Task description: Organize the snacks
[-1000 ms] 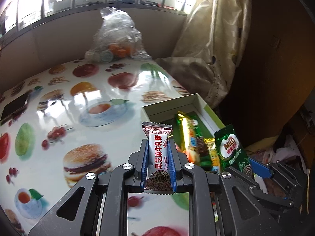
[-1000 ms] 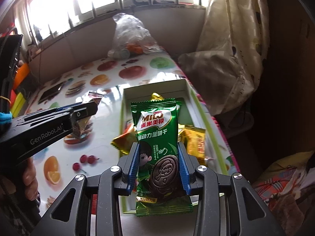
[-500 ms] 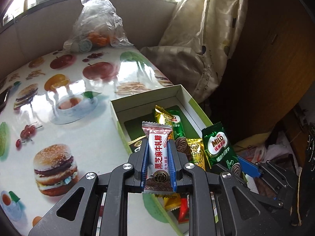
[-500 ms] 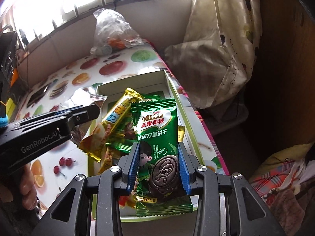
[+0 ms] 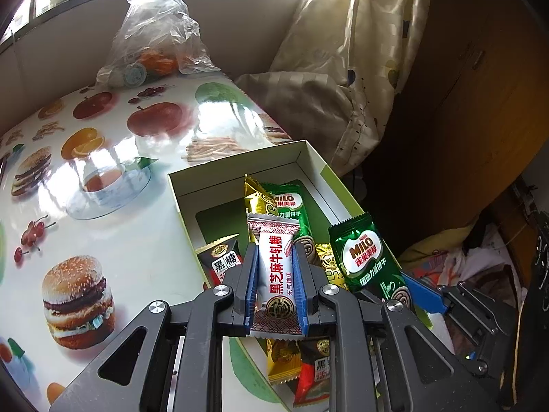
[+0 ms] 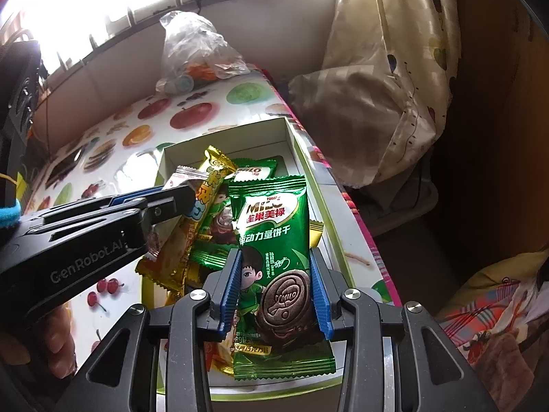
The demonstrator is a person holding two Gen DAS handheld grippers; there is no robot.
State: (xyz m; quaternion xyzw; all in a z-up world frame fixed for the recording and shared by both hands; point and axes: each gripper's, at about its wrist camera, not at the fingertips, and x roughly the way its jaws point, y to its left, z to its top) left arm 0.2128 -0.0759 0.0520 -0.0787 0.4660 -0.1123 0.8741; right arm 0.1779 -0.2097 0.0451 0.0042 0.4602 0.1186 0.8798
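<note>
Above the open cardboard box [image 5: 310, 158], two wrapped snacks hang in the grippers. The left gripper [image 5: 274, 276] is clamped tight on a white sesame nougat bar [image 5: 276, 271], its blue pads pressing both long edges, the bar upright over the box's near half. The right gripper [image 6: 274, 285] pinches a green Milo biscuit pack [image 6: 274, 237] between its blue pads, also upright over the box. Inside the box lie a second Milo pack [image 5: 286, 202], a gold-wrapped bar [image 6: 206, 192], a black sugar candy [image 5: 223, 257] and other small wrappers. The box sits at the edge of a table [image 5: 103, 206] printed with fruit and burgers. Farther back rests a clear plastic bag [image 5: 154, 34], and a cream curtain [image 5: 360, 51] hangs beside the table.
</note>
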